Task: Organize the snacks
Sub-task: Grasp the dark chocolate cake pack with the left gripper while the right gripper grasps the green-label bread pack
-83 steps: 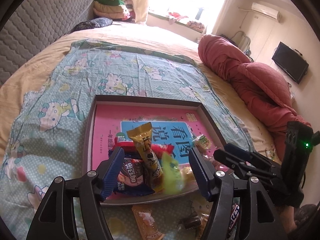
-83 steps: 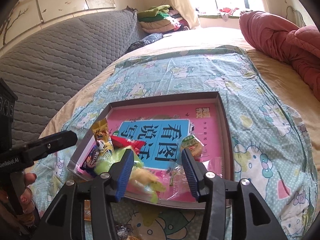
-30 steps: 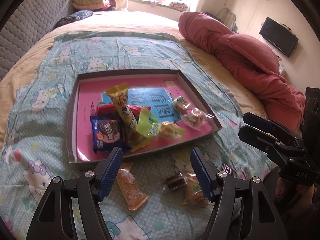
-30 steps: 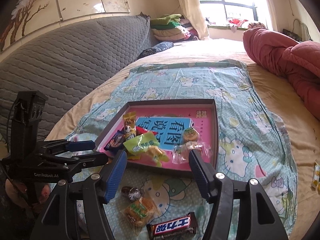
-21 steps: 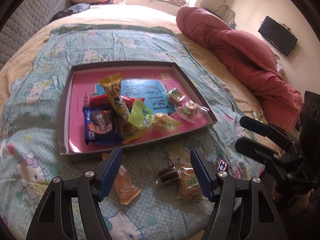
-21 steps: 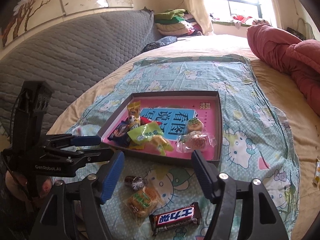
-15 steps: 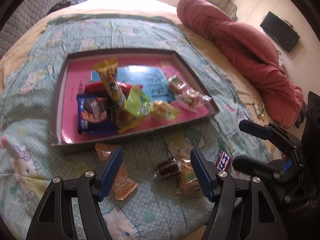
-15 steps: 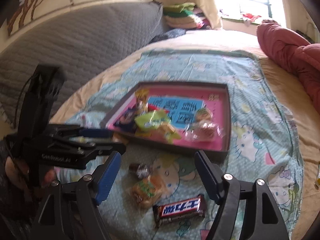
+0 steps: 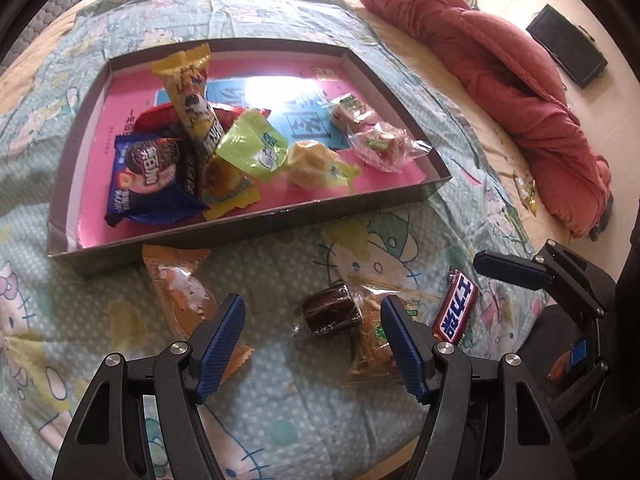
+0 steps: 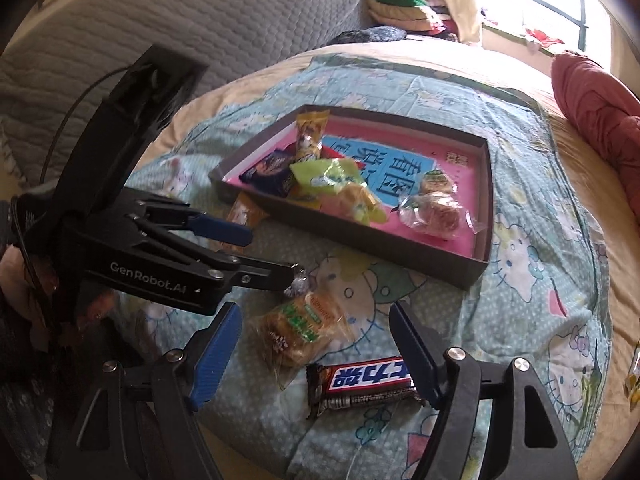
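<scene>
Four snacks lie loose on the bed's cartoon-print sheet, outside the shallow box that already holds a pile of wrapped treats: an orange packet touching the box's near wall, a small dark chocolate, a clear-wrapped biscuit pack and a chocolate bar.

The left gripper hangs over the chocolate and the biscuit pack, its fingers spread with nothing pinched. The right gripper has its fingers spread and empty too, with the biscuit pack and the bar lying between them.

The main risk, as I judge it, is both grippers going for the same cluster. The three right-hand snacks sit touching or just beside one another, so a closing finger could catch two wrappers at once, or shove one aside. The grippers are near enough to collide. Crinkly film is slippery and may slide out of a shallow pinch. The soft bedding gives under pressure, so fingers may bunch the sheet instead. A packet dropped short could land on the box wall and tip out.
</scene>
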Motion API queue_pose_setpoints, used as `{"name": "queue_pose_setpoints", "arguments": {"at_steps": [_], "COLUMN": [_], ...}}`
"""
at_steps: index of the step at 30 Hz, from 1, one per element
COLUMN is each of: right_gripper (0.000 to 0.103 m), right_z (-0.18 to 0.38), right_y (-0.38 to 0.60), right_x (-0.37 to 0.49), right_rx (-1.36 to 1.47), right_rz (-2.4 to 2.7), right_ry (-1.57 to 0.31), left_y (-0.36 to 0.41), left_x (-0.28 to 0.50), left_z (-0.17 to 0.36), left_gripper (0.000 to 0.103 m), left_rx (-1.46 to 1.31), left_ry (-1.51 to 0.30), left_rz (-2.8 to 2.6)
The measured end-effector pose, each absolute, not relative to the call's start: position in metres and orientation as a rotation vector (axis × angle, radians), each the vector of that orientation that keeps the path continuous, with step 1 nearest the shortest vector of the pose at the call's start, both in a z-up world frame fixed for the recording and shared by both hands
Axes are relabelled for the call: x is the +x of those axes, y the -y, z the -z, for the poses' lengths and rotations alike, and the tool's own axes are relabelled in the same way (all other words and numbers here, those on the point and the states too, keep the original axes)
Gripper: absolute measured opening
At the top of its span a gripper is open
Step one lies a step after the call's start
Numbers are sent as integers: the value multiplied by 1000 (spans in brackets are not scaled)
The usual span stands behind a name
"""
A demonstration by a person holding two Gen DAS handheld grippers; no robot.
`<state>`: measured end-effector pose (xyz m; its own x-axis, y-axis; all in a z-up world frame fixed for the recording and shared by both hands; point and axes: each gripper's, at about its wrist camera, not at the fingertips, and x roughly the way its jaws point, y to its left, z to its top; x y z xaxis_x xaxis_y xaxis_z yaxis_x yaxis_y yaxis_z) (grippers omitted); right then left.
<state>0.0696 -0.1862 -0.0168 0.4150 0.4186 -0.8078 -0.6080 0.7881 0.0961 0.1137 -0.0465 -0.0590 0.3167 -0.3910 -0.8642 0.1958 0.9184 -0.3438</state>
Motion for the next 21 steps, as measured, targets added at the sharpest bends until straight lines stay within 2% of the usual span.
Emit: {"name": "queue_pose_setpoints", "arguments": {"at_steps": [11, 14, 21], "right_gripper": [76, 77, 78], "right_z": [40, 44, 53], "right_y": [164, 163, 163], "right_x": [65, 67, 72], "right_rx": [-361, -379, -389], "right_rz": [-678, -675, -668], "right_ry": [-1001, -1006, -1028], "left_y": [56, 57, 59], "left_x": [114, 115, 118], "left_z": [71, 73, 74], "left_gripper": [72, 63, 52], "left_rx": [-222, -221, -234], "left_ry": [-1206, -1206, -1202], "left_rz": [432, 440, 468]}}
